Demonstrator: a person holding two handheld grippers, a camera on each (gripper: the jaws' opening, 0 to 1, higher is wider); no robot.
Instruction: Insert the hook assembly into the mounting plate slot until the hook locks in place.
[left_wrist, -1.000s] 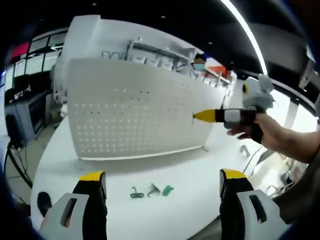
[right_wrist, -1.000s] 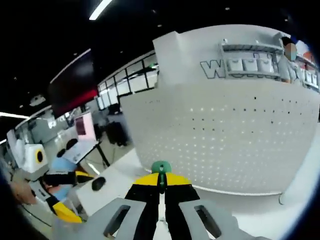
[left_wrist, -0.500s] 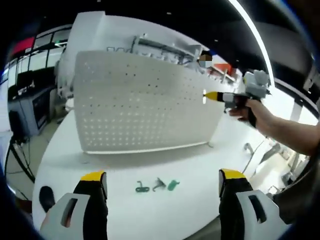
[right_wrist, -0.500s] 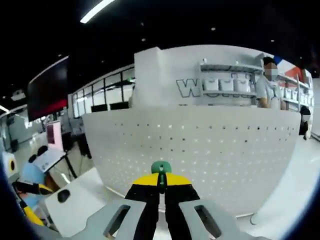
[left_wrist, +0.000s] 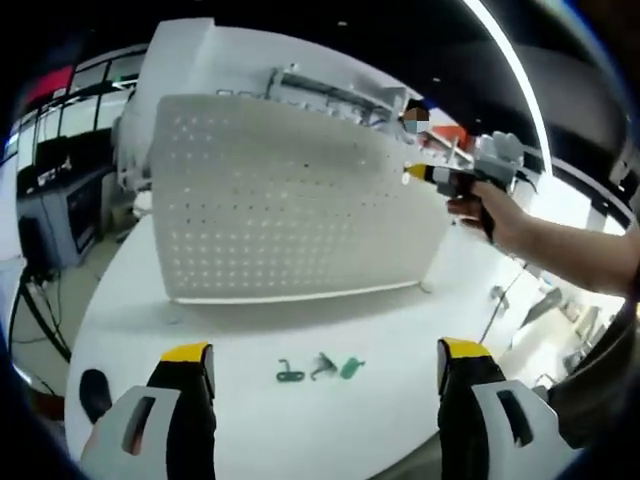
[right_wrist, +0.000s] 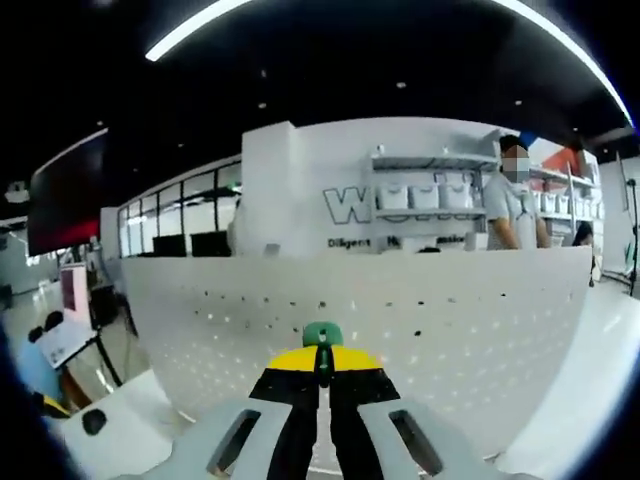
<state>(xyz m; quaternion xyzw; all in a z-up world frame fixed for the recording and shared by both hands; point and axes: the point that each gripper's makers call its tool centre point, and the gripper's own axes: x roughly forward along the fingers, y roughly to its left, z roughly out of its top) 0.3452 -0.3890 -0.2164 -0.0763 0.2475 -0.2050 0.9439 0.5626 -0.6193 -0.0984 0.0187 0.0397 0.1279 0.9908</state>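
Rising toward the top edge of the pegboard (left_wrist: 290, 200), our right gripper (left_wrist: 425, 174) had climbed from mid-panel.

Left to right, our left gripper (left_wrist: 325, 375) hung with jaws wide open over the bench (left_wrist: 250, 420) and its three spare hooks (left_wrist: 320, 368); the right gripper's jaws were clamped on the green hook (right_wrist: 322, 335), not yet seated in the pegboard.

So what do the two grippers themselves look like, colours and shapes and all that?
The left gripper has two chunky jaws, light grey bodies with slotted openings, black fingers and yellow caps at the tips. The right gripper is built the same: grey slotted bodies, black fingers, yellow tips. Seen from the left gripper view, the right gripper has a yellow nose and black-and-grey body. No sleeve covers the forearm behind it.
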